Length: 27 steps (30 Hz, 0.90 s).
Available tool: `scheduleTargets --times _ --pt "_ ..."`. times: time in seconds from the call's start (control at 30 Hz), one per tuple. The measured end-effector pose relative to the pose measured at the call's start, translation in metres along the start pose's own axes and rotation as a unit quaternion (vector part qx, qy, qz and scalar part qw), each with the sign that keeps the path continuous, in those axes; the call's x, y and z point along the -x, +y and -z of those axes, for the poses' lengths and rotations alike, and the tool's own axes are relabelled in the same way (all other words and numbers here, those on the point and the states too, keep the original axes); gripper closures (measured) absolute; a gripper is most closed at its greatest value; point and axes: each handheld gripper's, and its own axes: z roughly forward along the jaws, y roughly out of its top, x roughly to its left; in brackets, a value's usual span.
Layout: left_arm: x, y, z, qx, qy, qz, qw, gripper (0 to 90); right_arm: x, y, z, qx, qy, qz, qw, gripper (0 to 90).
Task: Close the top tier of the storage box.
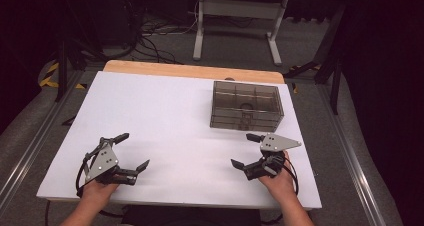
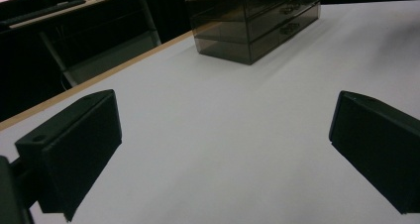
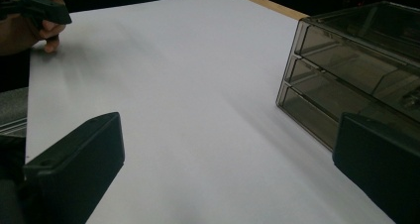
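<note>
A smoky translucent drawer box (image 1: 246,106) stands on the white table top (image 1: 165,121), toward the back right. Its stacked drawers with small handles face me in the left gripper view (image 2: 255,21). In the right gripper view the drawer box (image 3: 356,75) is close, just beyond the right jaw. My left gripper (image 1: 135,151) rests near the front left edge, open, nothing between its jaws. My right gripper (image 1: 246,150) sits near the front right, a little in front of the box, also open and empty. Both jaw pairs stand wide apart in their own views.
A wooden strip (image 1: 192,70) runs along the table's far edge. Beyond it stand a white desk frame (image 1: 235,21) and tangled cables (image 1: 150,33) on the floor. Dark curtains flank both sides. My other hand (image 3: 29,30) shows at the far corner in the right gripper view.
</note>
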Motion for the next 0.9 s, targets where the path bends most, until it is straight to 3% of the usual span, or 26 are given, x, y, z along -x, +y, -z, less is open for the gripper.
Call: scheduleTargets --times 0.47,0.6,0.77,0.9 --pt "0.000 0.000 -0.001 -0.002 -0.001 0.001 1.0000 0.6 -0.001 -0.025 -0.012 -0.012 0.002 -0.008 0.9999 0.0" --pt "0.000 -0.001 -0.001 -0.004 -0.004 0.002 1.0000 0.5 -0.004 -0.030 -0.017 -0.015 0.020 -0.025 0.9994 0.0" --pt "0.000 -0.001 -0.002 -0.005 -0.004 0.004 1.0000 0.4 -0.009 -0.033 -0.023 -0.026 0.021 -0.019 0.9993 0.1" --pt "0.000 -0.002 -0.003 -0.009 -0.007 0.007 0.9999 0.2 -0.010 -0.035 -0.026 -0.029 0.026 -0.032 0.9987 0.1"
